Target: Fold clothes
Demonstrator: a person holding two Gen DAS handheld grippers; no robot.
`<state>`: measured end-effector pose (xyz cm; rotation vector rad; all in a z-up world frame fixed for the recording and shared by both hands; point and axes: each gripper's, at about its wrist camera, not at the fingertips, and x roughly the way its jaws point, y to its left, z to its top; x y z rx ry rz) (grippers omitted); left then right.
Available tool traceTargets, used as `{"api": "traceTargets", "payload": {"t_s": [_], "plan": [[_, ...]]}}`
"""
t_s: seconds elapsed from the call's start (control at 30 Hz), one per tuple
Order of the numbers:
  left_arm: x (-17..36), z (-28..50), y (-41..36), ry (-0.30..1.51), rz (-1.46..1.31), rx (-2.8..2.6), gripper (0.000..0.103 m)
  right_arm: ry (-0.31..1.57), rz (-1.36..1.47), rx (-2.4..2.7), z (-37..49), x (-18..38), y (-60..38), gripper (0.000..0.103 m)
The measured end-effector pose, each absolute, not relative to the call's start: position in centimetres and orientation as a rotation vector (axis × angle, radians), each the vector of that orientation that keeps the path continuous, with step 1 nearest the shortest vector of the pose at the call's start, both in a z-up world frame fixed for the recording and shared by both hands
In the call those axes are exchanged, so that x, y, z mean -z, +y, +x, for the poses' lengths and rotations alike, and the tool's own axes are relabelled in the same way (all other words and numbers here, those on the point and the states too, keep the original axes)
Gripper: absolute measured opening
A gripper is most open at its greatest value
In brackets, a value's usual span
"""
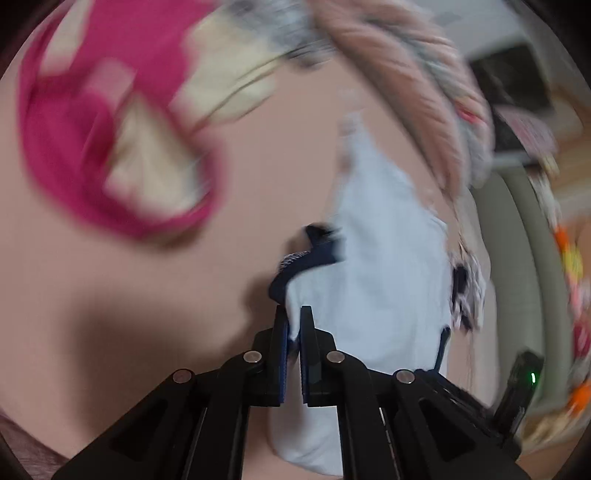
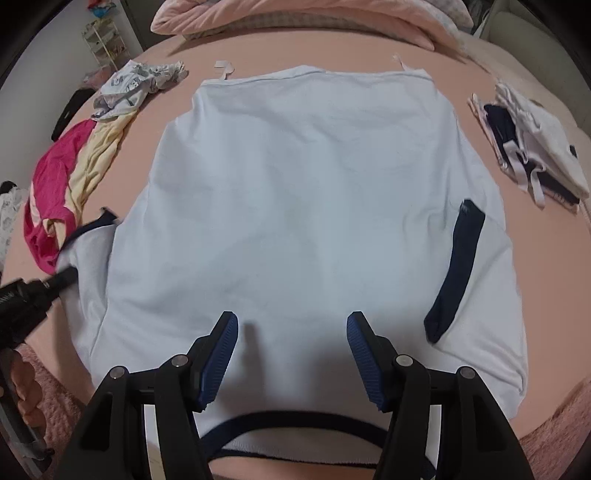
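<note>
A light blue T-shirt [image 2: 295,184] with navy trim lies spread flat on the pink bed sheet [image 2: 546,280], its navy collar [image 2: 295,424] nearest to me. Its right sleeve is folded inward, showing a navy cuff [image 2: 458,266]. My left gripper [image 1: 293,319] is shut on the edge of the left sleeve [image 1: 384,258] and holds it lifted off the sheet; in the right wrist view it comes in from the left edge [image 2: 62,277]. My right gripper [image 2: 291,325] hangs open over the shirt near the collar, with nothing between its fingers.
A pink garment [image 2: 51,184] and a yellow one [image 2: 99,155] lie crumpled at the left, with a patterned one [image 2: 140,85] behind them. A folded stack [image 2: 535,155] sits at the right. Bedding [image 2: 295,14] is piled at the back.
</note>
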<state>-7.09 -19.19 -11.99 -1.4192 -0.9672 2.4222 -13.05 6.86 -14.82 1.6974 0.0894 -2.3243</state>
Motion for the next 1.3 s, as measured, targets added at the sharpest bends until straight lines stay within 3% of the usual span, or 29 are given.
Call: {"api": "traceTargets", "payload": {"t_s": [0.1, 0.17, 0.27, 0.33, 0.47, 0.57, 0.73, 0.83, 0.97, 1.07, 1.17, 1.2, 1.3], "plan": [[10.3, -7.8, -14.3, -0.807, -1.389, -2.320, 0.004, 0.077, 1.675, 2.337, -13.2, 13.2, 8.1, 0.060], [11.9, -8.6, -11.4, -0.727, -1.435, -2.244, 0.005, 0.001, 1.623, 2.377, -14.1, 12.1, 8.4, 0.060], [18.0, -9.5, -9.2, -0.746, -1.690, -2.033, 0.009, -0.039, 1.595, 2.390, -14.5, 11.9, 8.8, 0.060], [18.0, -8.7, -9.7, -0.753, -1.651, -2.040, 0.010, -0.031, 1.573, 2.373, -13.9, 12.3, 8.7, 0.060], [15.1, -6.3, -11.5, -0.731, -1.568, -2.053, 0.046, -0.020, 1.411, 2.297, -13.4, 11.8, 5.7, 0.060], [13.2, -4.2, -13.8, -0.715, -1.522, -2.167, 0.046, 0.136, 1.415, 2.194, -13.2, 13.2, 1.7, 0.060], [12.5, -2.6, -17.8, -0.505, -1.515, -2.590, 0.044, 0.385, 1.479, 2.330, -13.1, 15.8, 1.5, 0.060], [13.5, -3.7, -16.7, -0.439, -1.568, -2.494, 0.044, 0.172, 1.433, 2.460, -14.1, 14.2, 4.4, 0.059], [13.9, -2.8, -14.8, -0.389, -1.583, -2.374, 0.044, 0.164, 1.356, 2.419, -13.2, 11.9, 5.0, 0.059], [15.6, -1.2, -12.8, -0.173, -1.664, -2.384, 0.045, 0.166, 1.428, 2.205, -11.9, 13.7, 4.6, 0.060], [15.2, 0.4, -10.5, 0.071, -1.658, -2.394, 0.045, 0.428, 1.424, 2.349, -11.5, 16.3, 4.4, 0.057], [14.9, 0.7, -10.6, 0.056, -1.656, -2.371, 0.044, 0.515, 1.417, 2.427, -11.9, 16.8, 5.0, 0.057], [13.5, 0.8, -12.9, -0.141, -1.626, -2.358, 0.044, 0.261, 1.456, 2.483, -13.6, 15.2, 8.9, 0.057]]}}
